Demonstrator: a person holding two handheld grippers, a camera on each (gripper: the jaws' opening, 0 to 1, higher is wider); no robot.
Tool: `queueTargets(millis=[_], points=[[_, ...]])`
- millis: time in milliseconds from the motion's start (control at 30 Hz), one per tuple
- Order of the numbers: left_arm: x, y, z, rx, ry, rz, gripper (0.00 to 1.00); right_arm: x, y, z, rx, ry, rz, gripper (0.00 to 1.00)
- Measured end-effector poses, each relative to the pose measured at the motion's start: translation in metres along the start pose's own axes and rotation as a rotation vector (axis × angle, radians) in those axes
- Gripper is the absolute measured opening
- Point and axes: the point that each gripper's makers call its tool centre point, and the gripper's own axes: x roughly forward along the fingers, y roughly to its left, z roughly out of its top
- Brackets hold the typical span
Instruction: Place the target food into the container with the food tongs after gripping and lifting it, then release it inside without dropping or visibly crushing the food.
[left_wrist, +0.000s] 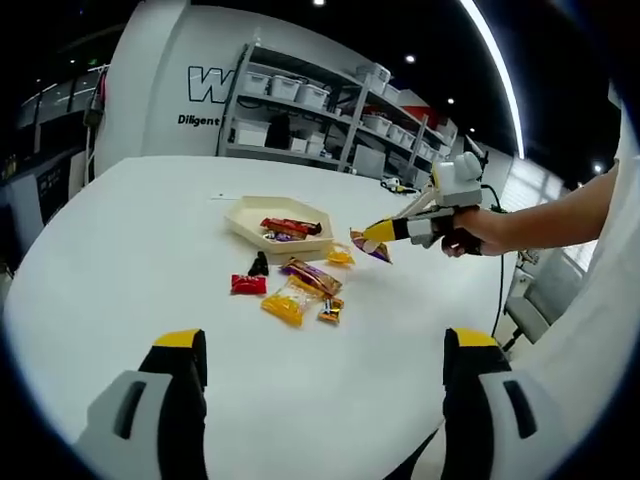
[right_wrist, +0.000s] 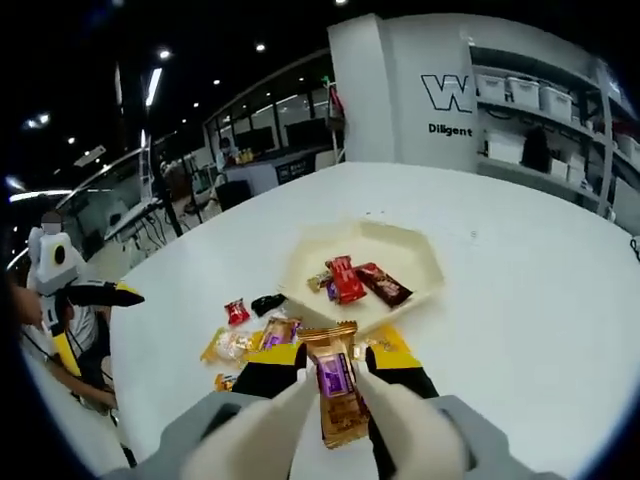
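The right gripper (right_wrist: 335, 372) is closed on a gold-and-purple snack packet (right_wrist: 338, 395), whose long axis runs straight out along the jaws, lifted off the table. The cream tray (right_wrist: 425, 262) lies directly ahead of it and a little beyond — the coming move is likely a short push forward over the near rim, then an opening of the jaws. From the left gripper view the same packet (left_wrist: 371, 245) hangs at the tray's right side (left_wrist: 248, 222), just beside the rim. The left gripper (left_wrist: 325, 360) stands open with nothing between its jaws, well back from the tray, so the right hand is the nearer one. Counted — the tray holds about three wrapped snacks, one red (right_wrist: 345, 278) and one dark brown (right_wrist: 382, 284) the plainest; roughly six more wrappers lie loose on the white table (left_wrist: 120, 260) beside it, though the small ones are hard to separate.
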Motion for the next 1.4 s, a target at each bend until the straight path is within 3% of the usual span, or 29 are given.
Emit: queueTargets(millis=[633,933,1100,1400], points=[[-0.006,0.001,0.001,-0.005,-0.011,0.014,0.98,0.024,-0.002,0.091,-0.098,-0.093,0.021,0.18],[-0.009,0.002,0.002,-0.010,-0.015,0.018,0.97,0.028,-0.004,0.131,-0.100,-0.153,0.014,0.18],[-0.011,0.005,0.005,-0.021,-0.030,0.030,0.96,0.033,-0.003,0.139,-0.114,-0.161,0.019,0.18],[-0.013,0.009,0.005,-0.034,-0.039,0.043,0.96,0.034,-0.004,0.133,-0.117,-0.148,0.025,0.18]])
